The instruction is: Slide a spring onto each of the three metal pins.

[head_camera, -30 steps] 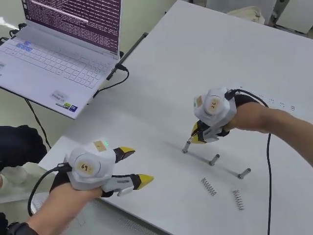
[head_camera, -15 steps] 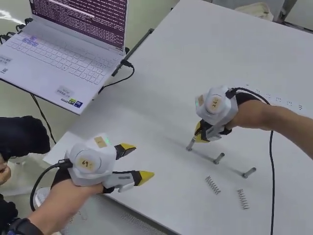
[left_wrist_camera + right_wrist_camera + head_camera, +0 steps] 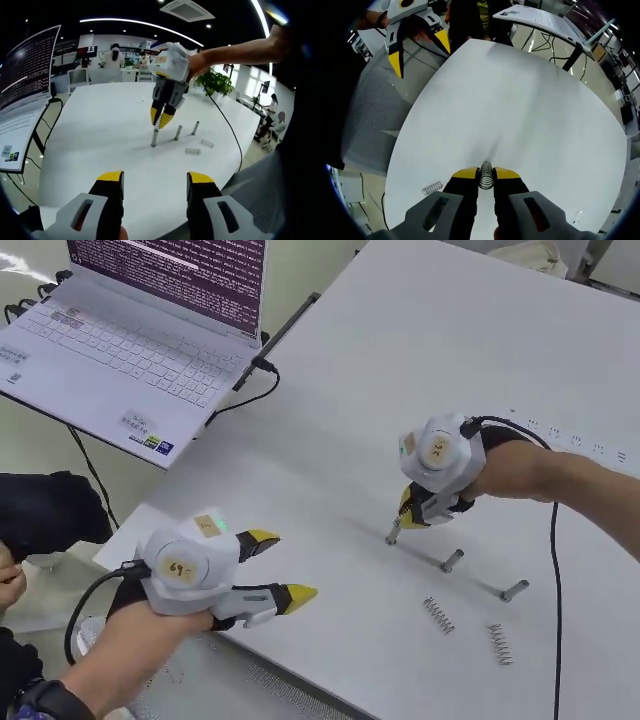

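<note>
The right gripper (image 3: 405, 522) pinched a spring (image 3: 486, 176) directly over the leftmost pin (image 3: 393, 533); two loose springs (image 3: 437, 614) lay at five o'clock from it. The left gripper (image 3: 281, 565) hovered, jaws apart, at eight o'clock.

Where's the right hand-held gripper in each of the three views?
Head view: right hand-held gripper right of centre, tips down at the leftmost pin.
Left gripper view: right hand-held gripper upper centre, above the same pin.
Right gripper view: right hand-held gripper at bottom centre, shut on a spring.
Shared landmark: left hand-held gripper, lower left in the head view, bottom of its own view, upper left in the right gripper view.
</note>
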A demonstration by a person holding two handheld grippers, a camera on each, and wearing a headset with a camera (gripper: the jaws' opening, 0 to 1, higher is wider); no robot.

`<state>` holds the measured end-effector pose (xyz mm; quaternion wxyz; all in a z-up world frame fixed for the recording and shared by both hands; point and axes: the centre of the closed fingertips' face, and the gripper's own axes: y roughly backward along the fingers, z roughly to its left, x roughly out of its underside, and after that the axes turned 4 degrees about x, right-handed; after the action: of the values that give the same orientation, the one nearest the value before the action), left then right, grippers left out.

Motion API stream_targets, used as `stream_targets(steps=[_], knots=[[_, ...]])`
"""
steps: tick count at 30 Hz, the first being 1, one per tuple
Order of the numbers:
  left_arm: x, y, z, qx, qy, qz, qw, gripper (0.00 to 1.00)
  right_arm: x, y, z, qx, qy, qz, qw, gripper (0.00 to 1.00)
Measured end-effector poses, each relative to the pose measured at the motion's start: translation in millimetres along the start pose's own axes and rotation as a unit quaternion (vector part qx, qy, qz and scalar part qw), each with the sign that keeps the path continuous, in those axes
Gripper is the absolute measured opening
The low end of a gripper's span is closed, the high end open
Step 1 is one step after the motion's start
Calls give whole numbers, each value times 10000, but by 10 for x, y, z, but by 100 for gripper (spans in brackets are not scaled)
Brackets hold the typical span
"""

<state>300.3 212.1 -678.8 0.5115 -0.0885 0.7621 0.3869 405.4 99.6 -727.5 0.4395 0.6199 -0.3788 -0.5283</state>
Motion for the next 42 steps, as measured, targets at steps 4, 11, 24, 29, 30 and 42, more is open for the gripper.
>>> stream_targets(steps=[4,11,24,29,30,42], knots=[[9,-1,-2,5,13,9,10000,45,0,0,-15,1,33,31,10000,9],[17,-4,11,5,27,10,10000,45,-3,-1,1,-27,85,69,9999,9],[21,-6,4,13,38,15,10000,45,27,-13,5,-52,185,180,9997,9],[9,-4,7,7,30,2,10000,45,27,-45,6,-69,181,189,9996,9],[5,-4,6,9,29,-1,10000,45,26,-49,10,-75,186,192,9996,9],[1,6,15,-1,45,-4,10000,45,41,-130,16,-107,252,294,9992,9]])
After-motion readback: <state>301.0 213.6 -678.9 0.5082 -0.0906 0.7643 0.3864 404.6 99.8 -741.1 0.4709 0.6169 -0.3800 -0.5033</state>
